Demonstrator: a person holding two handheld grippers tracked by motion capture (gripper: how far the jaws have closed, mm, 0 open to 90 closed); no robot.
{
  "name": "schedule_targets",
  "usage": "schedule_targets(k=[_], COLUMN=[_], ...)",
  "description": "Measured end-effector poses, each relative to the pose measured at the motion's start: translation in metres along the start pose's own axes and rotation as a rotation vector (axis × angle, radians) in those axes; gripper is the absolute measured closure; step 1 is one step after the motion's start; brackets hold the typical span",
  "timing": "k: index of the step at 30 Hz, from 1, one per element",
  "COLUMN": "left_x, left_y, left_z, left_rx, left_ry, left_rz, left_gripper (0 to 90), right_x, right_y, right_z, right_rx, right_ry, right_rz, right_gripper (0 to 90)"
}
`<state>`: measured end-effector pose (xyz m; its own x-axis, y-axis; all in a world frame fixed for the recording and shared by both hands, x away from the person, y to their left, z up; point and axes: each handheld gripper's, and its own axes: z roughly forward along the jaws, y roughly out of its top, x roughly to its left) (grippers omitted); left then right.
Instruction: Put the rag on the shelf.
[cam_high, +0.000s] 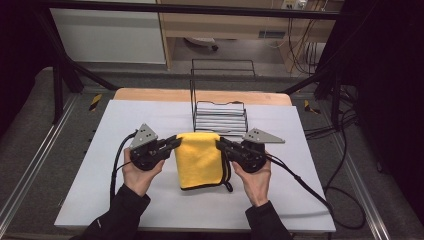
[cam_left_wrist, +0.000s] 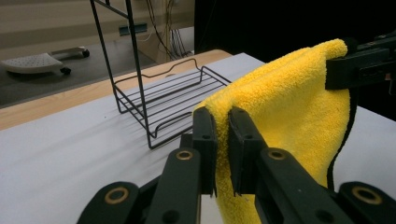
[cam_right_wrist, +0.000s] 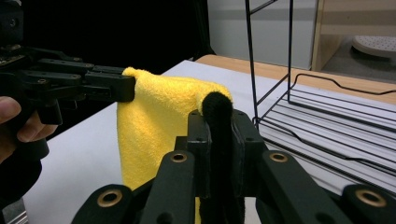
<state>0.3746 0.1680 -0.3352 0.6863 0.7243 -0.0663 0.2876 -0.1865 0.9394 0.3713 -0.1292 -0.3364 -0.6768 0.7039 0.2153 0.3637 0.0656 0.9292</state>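
A folded yellow towel (cam_high: 199, 159) with a black hem hangs between my two grippers above the white table top. My left gripper (cam_high: 176, 141) is shut on the towel's upper left corner; in the left gripper view its jaws pinch the yellow towel (cam_left_wrist: 285, 107) at my left gripper (cam_left_wrist: 222, 135). My right gripper (cam_high: 220, 144) is shut on the upper right corner. In the right gripper view the black hem (cam_right_wrist: 218, 112) is clamped at my right gripper (cam_right_wrist: 219, 128), and the yellow towel (cam_right_wrist: 159, 116) stretches to the other gripper. The lower edge rests on the table.
A black wire rack (cam_high: 220, 114) stands just behind the towel, also in the left gripper view as the wire rack (cam_left_wrist: 163, 100) and the right gripper view as the wire rack (cam_right_wrist: 322, 121). The white table top (cam_high: 150, 200) has a wooden strip at its far edge. Cables trail from both grippers.
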Motion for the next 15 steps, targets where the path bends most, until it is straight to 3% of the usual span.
schedule_targets(k=[15], left_x=[-0.01], left_y=[0.029], left_z=[0.001], left_rx=[-0.094], left_ry=[-0.014], left_rz=[0.024], left_gripper=[82.2], right_x=[0.002], right_y=[0.02], right_z=[-0.022], right_rx=[-0.104], right_ry=[-0.032], right_rz=[-0.045], right_gripper=[80.9])
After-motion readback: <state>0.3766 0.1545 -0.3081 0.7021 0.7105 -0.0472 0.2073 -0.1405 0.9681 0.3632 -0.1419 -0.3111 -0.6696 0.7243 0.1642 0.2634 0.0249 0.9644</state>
